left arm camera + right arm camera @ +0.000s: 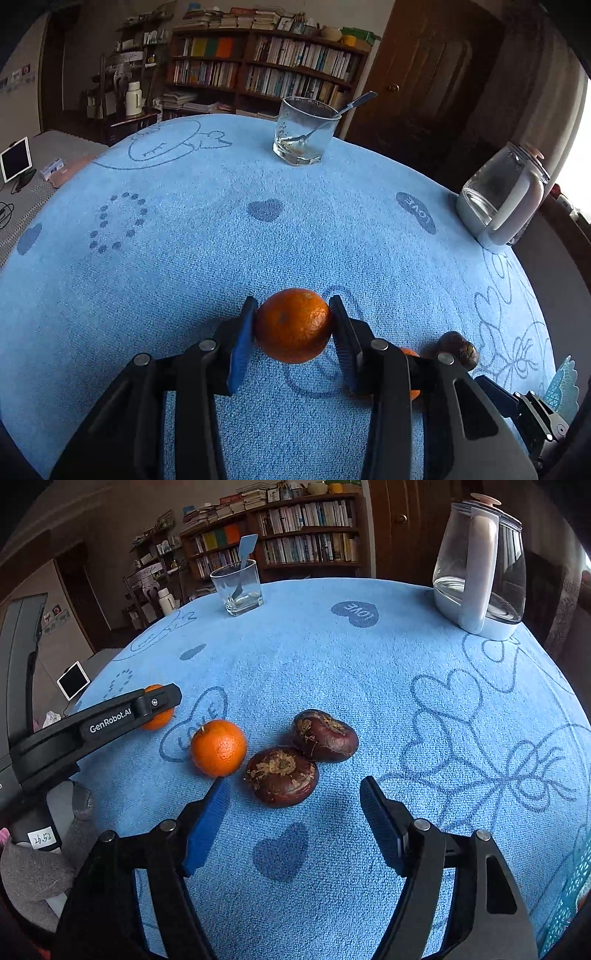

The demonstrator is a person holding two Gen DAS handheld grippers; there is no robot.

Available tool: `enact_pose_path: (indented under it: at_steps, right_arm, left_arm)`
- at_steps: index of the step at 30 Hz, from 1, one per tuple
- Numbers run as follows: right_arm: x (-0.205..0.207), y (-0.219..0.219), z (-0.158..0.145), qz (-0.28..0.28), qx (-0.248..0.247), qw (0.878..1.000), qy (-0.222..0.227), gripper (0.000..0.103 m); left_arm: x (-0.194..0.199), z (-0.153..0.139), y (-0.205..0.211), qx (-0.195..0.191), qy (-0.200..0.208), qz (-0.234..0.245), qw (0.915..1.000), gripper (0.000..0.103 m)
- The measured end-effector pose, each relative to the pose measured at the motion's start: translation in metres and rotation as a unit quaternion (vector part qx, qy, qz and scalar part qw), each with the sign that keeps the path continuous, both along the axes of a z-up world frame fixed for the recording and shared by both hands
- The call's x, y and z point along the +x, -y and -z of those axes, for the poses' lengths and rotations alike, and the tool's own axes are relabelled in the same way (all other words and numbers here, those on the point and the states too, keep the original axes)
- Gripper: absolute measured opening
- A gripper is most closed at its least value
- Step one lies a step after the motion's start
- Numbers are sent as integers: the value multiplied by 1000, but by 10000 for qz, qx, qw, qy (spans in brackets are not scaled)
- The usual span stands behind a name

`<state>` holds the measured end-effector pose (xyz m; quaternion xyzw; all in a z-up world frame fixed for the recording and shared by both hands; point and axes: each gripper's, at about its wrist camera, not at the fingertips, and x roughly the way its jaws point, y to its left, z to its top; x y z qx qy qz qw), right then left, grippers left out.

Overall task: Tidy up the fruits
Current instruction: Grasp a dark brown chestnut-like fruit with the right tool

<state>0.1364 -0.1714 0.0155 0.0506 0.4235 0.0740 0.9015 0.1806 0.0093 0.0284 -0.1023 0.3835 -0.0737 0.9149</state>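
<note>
Left wrist: the left claw pinches an orange just above the tabletop; held by its round sides, it might roll free; a glass holds a spoon.

Right wrist: the right claw gapes empty over two chestnuts (touching), a second orange beside them; the kettle holds a little water.
</note>
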Motion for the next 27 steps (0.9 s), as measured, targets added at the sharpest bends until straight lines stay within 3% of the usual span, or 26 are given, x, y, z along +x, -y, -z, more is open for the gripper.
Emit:
enact_pose_path:
  at_steps: [4,7,17,27]
  right_arm:
    - [6,-3,4,7,-82,10000,9,60]
    - [2,-7,2,-100,-92,9999,28,45]
    - [-33,0,-9,-58,-80,9999,126,45]
    - [-87,20,-30,496,-59,9983,314,45]
  left_arm:
    - [2,2,-1,17,0,-29,10000,40]
    - [2,4,0,24,-25,-20,10000,40]
    - [2,10,-1,-26,-25,12,10000,40]
    - [2,9,-3,-79,-40,-53,9999,40]
